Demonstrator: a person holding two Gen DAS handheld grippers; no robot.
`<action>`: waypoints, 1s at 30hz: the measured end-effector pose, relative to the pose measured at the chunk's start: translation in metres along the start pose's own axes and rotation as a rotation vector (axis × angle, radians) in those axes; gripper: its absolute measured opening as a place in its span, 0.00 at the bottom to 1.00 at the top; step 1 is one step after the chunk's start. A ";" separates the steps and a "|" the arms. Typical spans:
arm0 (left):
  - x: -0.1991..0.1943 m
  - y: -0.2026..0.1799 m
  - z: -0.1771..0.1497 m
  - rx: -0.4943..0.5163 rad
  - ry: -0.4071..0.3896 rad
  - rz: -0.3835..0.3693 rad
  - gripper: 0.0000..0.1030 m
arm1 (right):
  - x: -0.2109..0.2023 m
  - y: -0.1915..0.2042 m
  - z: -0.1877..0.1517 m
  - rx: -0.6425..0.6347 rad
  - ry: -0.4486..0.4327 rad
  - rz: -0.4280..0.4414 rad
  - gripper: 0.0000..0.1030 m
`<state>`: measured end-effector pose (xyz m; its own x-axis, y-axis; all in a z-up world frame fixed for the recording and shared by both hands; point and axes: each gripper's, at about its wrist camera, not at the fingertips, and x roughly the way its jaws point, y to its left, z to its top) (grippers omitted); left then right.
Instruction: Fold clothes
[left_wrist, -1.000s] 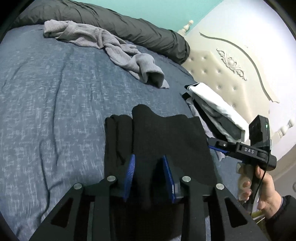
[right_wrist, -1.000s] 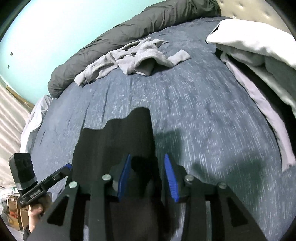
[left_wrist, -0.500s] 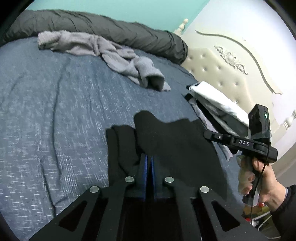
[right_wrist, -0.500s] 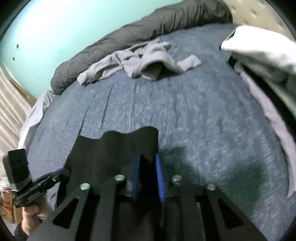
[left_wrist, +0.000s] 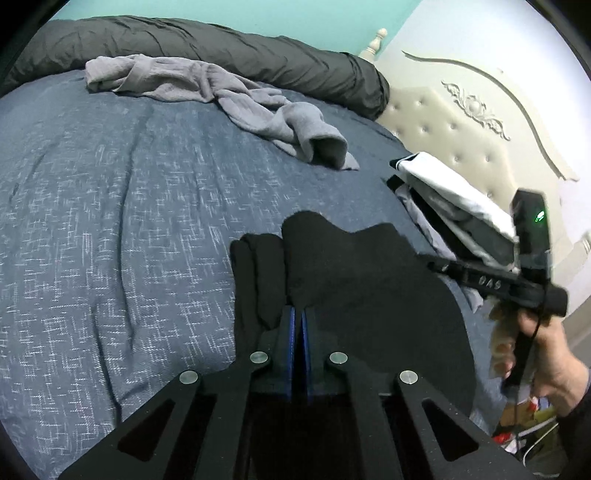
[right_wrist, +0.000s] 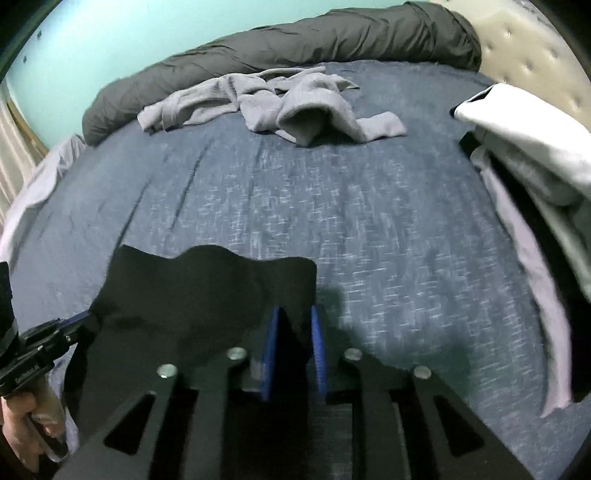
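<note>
A black garment (left_wrist: 351, 277) lies on the blue bed cover (left_wrist: 110, 203), with a folded strip along its left side. My left gripper (left_wrist: 297, 314) has its blue pads nearly together on the garment's near edge, and its jaws are opening slightly. In the right wrist view the same garment (right_wrist: 207, 288) spans from the left gripper (right_wrist: 79, 321) to my right gripper (right_wrist: 293, 314). The right jaws are opening, and a bunch of black cloth fills the gap between them. In the left wrist view the right gripper (left_wrist: 430, 260) touches the garment's right edge.
A crumpled grey garment (left_wrist: 258, 107) lies farther back on the bed. A rolled dark grey duvet (left_wrist: 221, 48) runs along the far edge. A stack of folded clothes (left_wrist: 454, 199) sits by the padded headboard (left_wrist: 443, 122). A person's hand (left_wrist: 546, 362) holds the right gripper.
Both grippers closed onto the black garment's near edge a second ago. Since half a second ago the right pads have spread wider, and the right gripper has shifted and rolled. The left stays pinched.
</note>
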<state>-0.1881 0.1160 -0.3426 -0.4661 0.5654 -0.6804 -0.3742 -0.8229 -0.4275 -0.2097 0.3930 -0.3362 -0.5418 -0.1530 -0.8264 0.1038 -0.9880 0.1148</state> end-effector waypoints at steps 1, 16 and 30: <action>-0.001 -0.001 0.000 0.004 -0.002 0.006 0.07 | -0.008 0.002 0.001 -0.008 -0.019 -0.022 0.28; -0.037 0.000 -0.002 0.004 -0.043 0.007 0.09 | -0.020 0.064 -0.050 -0.076 0.022 0.084 0.16; -0.035 -0.006 -0.004 0.023 -0.036 -0.007 0.09 | -0.030 0.057 -0.038 0.006 -0.054 0.109 0.16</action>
<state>-0.1662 0.1009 -0.3186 -0.4917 0.5735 -0.6552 -0.3959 -0.8175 -0.4183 -0.1562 0.3424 -0.3259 -0.5720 -0.2606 -0.7777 0.1594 -0.9654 0.2062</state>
